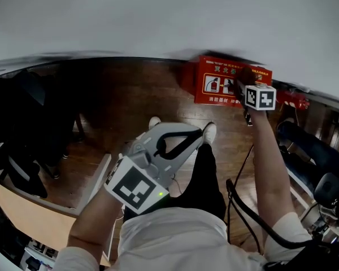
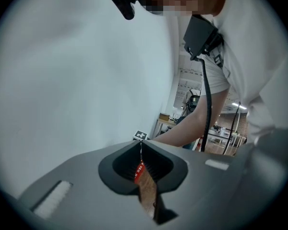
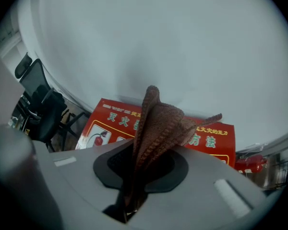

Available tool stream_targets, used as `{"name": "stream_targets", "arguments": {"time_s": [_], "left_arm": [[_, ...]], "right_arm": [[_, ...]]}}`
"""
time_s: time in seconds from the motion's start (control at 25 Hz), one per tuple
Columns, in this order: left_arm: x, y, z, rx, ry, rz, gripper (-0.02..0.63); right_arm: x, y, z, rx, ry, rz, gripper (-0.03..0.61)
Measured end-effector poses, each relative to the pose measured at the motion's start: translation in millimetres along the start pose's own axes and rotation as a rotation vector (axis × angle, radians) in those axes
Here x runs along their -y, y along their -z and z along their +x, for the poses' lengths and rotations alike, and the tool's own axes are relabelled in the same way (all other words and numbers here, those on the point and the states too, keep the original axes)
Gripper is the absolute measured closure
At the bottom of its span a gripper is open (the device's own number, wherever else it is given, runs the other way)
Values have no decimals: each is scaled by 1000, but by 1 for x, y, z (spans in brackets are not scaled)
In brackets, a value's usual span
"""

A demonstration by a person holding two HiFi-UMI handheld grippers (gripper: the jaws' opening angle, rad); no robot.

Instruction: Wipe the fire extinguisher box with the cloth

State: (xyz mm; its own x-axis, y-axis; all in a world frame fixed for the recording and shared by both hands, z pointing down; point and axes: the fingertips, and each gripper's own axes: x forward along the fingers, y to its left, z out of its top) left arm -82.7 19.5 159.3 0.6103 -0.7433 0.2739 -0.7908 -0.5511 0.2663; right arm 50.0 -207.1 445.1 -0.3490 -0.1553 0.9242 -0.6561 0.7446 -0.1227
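Note:
The red fire extinguisher box stands on the wooden floor against the white wall, with yellow lettering on its top and a white picture panel on its front. In the right gripper view the fire extinguisher box lies just beyond the jaws. My right gripper is held over the box's right part, shut on a brown knitted cloth that sticks up from the jaws. My left gripper is near my body, jaws shut with nothing between them; in its own view the left gripper shows only a thin slit.
A red extinguisher lies to the right of the box. Black office chairs stand at the left, another chair at the right. A light wooden desk edge is at the lower left. A black cable hangs by my right arm.

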Motion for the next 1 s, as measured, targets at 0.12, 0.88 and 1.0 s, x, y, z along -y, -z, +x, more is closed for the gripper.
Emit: {"name": "stream_targets", "arguments": {"time_s": [0.12,0.88,1.0], "left_arm": [[-8,4,-16,1,-15,-5,604],[-32,9,-75,50,-127,-55,604],[-33,10,-84,58,-136,-57,604]], "right_arm": [[-32,-8,7,1,-22,-5,527],[-158,-40,39,-64,-105,-141,528],[-163,-39,37,-70,-101,-147,528]]}}
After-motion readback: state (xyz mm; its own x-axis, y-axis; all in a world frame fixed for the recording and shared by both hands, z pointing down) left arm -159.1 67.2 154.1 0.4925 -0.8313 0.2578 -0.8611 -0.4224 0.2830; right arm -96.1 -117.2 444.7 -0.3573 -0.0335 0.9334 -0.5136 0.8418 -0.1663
